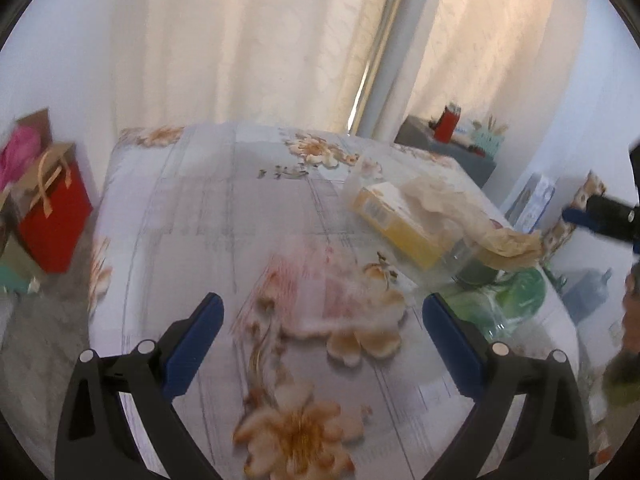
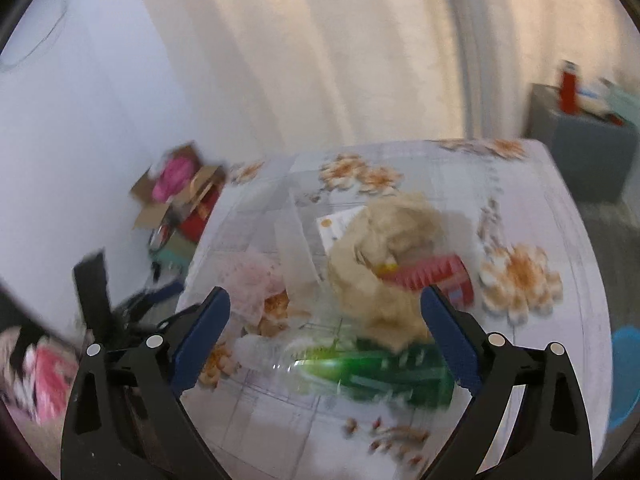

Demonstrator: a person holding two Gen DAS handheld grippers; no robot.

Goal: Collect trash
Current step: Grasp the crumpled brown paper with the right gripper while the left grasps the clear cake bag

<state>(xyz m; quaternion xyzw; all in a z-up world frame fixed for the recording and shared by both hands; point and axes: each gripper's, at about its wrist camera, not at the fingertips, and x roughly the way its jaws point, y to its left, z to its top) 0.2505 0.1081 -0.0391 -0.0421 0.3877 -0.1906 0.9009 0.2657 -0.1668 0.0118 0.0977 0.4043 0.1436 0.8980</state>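
Trash lies on a table with a flowered cloth (image 1: pixel 224 208). My left gripper (image 1: pixel 322 312) is open over a thin pink-printed clear wrapper (image 1: pixel 320 276). To its right are a clear tub (image 1: pixel 360 184) with a yellow box (image 1: pixel 394 216), crumpled brown paper (image 1: pixel 460 216) and a green plastic bottle (image 1: pixel 516 292). My right gripper (image 2: pixel 324 304) is open above the green bottle (image 2: pixel 372 368), with the brown paper (image 2: pixel 384 264), a red box (image 2: pixel 436 276) and the pink wrapper (image 2: pixel 252 276) ahead. The other gripper shows at the left edge (image 2: pixel 132 304). Both views are blurred.
A red gift bag (image 1: pixel 52 216) and an open carton with pink stuff (image 2: pixel 176 184) stand on the floor left of the table. A grey side table with a red can (image 1: pixel 446 124) is behind. A blue bin (image 2: pixel 624 376) is at the right. Curtains hang behind.
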